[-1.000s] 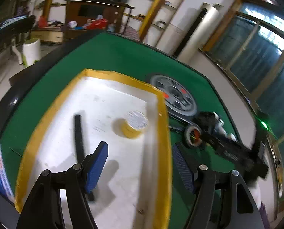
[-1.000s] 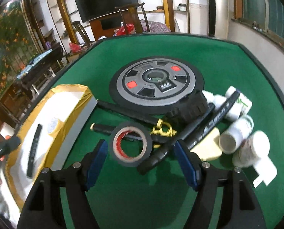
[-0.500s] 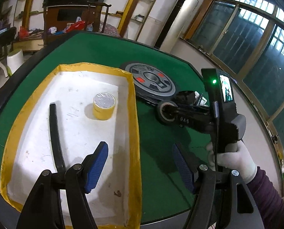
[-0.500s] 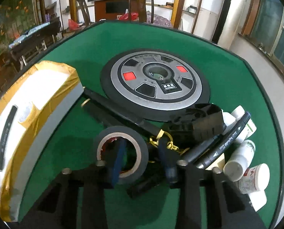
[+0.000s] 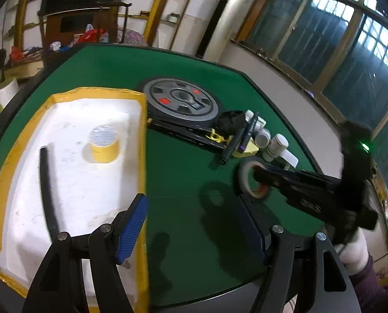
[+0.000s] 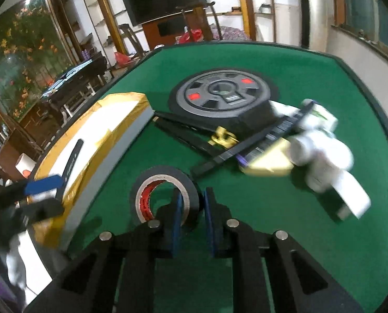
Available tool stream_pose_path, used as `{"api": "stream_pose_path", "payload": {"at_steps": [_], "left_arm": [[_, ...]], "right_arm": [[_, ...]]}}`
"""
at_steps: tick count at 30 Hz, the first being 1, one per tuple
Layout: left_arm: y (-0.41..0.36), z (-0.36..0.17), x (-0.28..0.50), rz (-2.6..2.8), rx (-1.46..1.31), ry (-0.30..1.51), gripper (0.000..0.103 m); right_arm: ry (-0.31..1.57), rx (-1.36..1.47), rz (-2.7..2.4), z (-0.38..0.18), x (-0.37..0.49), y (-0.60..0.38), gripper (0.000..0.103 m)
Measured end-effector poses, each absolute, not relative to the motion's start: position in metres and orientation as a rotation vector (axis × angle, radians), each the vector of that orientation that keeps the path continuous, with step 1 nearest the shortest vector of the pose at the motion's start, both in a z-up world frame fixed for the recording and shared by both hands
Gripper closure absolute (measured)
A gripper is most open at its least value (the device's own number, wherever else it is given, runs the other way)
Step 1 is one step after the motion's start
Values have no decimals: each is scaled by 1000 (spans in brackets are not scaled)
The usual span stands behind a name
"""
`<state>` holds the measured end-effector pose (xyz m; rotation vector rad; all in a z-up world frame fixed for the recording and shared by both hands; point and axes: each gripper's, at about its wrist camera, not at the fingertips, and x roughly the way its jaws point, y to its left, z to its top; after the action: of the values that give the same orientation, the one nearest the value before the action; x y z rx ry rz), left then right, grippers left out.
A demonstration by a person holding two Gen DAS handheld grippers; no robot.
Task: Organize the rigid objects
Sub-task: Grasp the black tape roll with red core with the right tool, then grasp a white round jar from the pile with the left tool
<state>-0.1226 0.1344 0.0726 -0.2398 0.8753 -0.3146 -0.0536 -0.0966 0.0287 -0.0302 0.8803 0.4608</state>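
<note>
Right gripper (image 6: 191, 215): clamped on tape (image 6: 165, 195) wall; near edge hidden.
Left gripper (image 5: 194, 230): apart, empty.
Bottles (image 6: 321, 154): blurred, labels unreadable.

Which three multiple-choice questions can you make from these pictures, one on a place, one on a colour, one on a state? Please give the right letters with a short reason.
1. Where does the yellow tape roll stand?
A. inside the white tray
B. on the grey weight plate
C. on the green table

2. What colour is the outside of the tape roll at the right gripper?
A. yellow
B. black
C. white

3. How is the left gripper?
A. shut on the yellow roll
B. shut on a marker
C. open, holding nothing

Answers:
1 A: the roll stands on the tray floor, within its yellow rim.
2 B: the band is black, with a red and white core.
3 C: its blue pads stand far apart above tray edge and table.
</note>
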Motion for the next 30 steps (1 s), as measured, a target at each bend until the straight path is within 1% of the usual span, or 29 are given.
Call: {"api": "stream_pose_path", "payload": {"at_steps": [5, 11, 12, 13, 14, 16, 21, 26, 30], "left_arm": [[96, 71, -106, -342, -156, 899, 30], [48, 65, -71, -392, 4, 858, 31], [41, 63, -62, -388, 32, 869, 32], [35, 61, -54, -380, 45, 887, 38], [29, 62, -48, -387, 42, 903, 41], [18, 68, -43, -420, 34, 893, 41], [-30, 82, -40, -512, 120, 794, 41], [-79, 79, -25, -538, 226, 743, 40], [-105, 69, -17, -532, 303, 737, 40]], "right_arm": [[874, -35, 369, 23, -72, -136, 87], [886, 72, 311, 11, -77, -185, 87], [883, 86, 306, 11, -78, -190, 87], [877, 100, 303, 10, -79, -196, 87], [869, 108, 299, 10, -80, -201, 87], [852, 116, 288, 11, -82, -210, 87], [837, 180, 274, 10, -81, -234, 87], [842, 236, 272, 3, -79, -247, 87], [839, 263, 286, 1, -79, -254, 87]]}}
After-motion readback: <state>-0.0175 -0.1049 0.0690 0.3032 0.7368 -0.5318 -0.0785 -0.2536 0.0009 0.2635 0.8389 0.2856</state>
